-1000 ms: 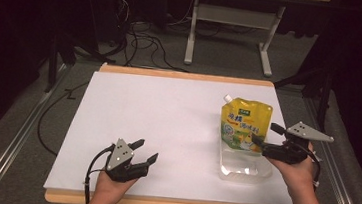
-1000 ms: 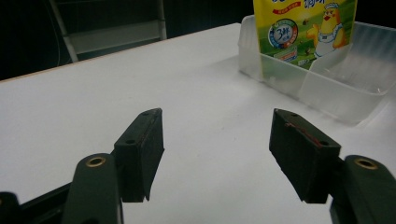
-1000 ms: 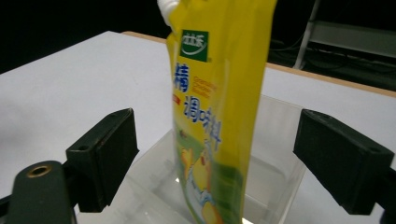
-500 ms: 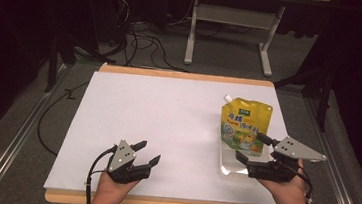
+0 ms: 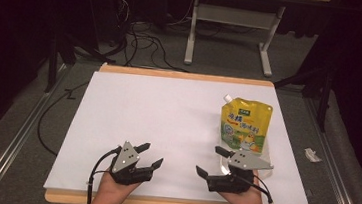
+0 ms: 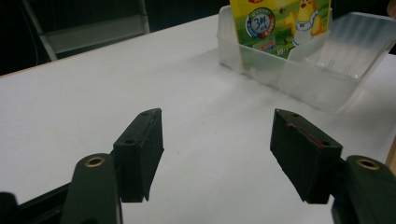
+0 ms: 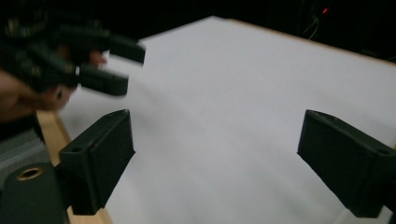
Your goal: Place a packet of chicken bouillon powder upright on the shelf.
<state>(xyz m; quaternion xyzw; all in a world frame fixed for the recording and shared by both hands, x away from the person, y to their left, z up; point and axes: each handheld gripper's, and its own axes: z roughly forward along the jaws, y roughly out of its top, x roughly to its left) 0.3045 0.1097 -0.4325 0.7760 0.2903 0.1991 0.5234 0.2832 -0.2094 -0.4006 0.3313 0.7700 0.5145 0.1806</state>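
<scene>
The yellow drink pouch (image 5: 245,124) stands in a clear plastic tray (image 5: 223,162) on the white table (image 5: 166,126). The right gripper (image 5: 211,161) is the nearer one. The pouch is just past it and a little to its outer side, with the tray almost under the gripper's grey plate. The left gripper (image 5: 150,154) is well apart from the pouch, which lies off to its right and farther from the person.

Both grippers are spread wide with nothing between their jaws. In the left gripper view, the left gripper (image 6: 217,154) looks toward the tray (image 6: 299,79), and the pouch (image 6: 280,23) leans up inside it. The pouch's long side runs away from the person, with its white spout at the far left corner.

In the right gripper view, the right gripper (image 7: 215,168) points across the bare table toward the left gripper (image 7: 98,56), not at the pouch. I think it would have to turn back toward the pouch to grab it.

The top of the pouch is cut off in the left gripper view. The right gripper view is blurry. From above, the tray is hard to see because it is clear and partly under the right gripper.
</scene>
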